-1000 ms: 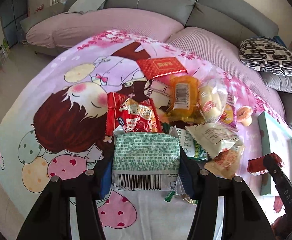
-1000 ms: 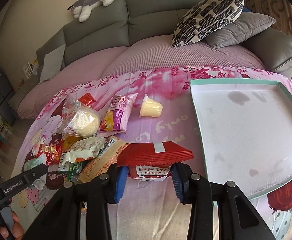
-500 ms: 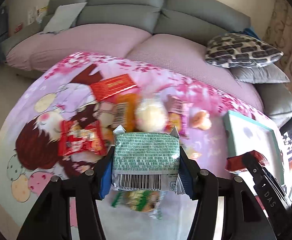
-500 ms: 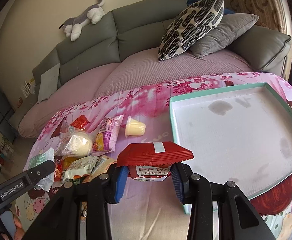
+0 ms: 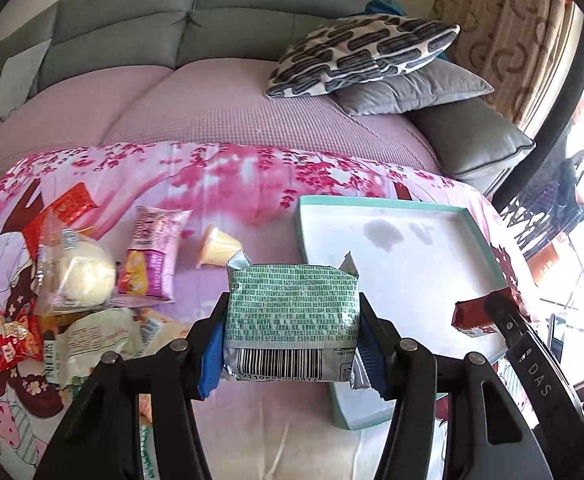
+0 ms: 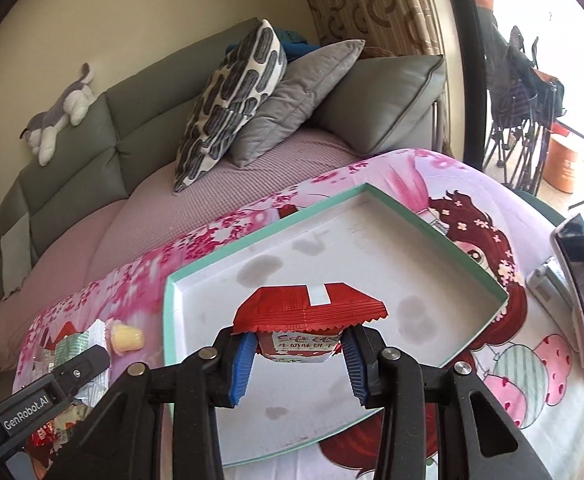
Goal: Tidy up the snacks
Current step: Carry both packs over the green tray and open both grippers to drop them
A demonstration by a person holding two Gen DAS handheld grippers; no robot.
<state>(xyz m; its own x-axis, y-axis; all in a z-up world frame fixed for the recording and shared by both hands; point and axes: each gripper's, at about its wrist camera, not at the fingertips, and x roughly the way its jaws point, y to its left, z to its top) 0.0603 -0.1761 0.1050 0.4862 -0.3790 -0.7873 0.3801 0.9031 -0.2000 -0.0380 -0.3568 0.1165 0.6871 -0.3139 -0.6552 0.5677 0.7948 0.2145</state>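
My left gripper (image 5: 292, 344) is shut on a green-and-white snack packet (image 5: 292, 312), barcode side toward the camera, held above the pink cartoon cloth just left of the teal-rimmed white tray (image 5: 391, 204). My right gripper (image 6: 296, 354) is shut on a red biscuit packet (image 6: 307, 308) and hangs over the tray (image 6: 331, 208). That red packet (image 5: 473, 314) also shows at the right of the left wrist view, over the tray's near corner. The tray holds no snacks.
Loose snacks lie on the cloth left of the tray: a bagged bun (image 5: 80, 272), a pink packet (image 5: 152, 256), a jelly cup (image 5: 218, 250), red packets (image 5: 12, 336). A phone (image 6: 583, 280) stands right of the tray. Sofa cushions (image 5: 363, 52) lie behind.
Both grippers have swung right with their packets: the red packet now hangs over the tray, and the green packet has come from above the snack pile to the tray's left edge.
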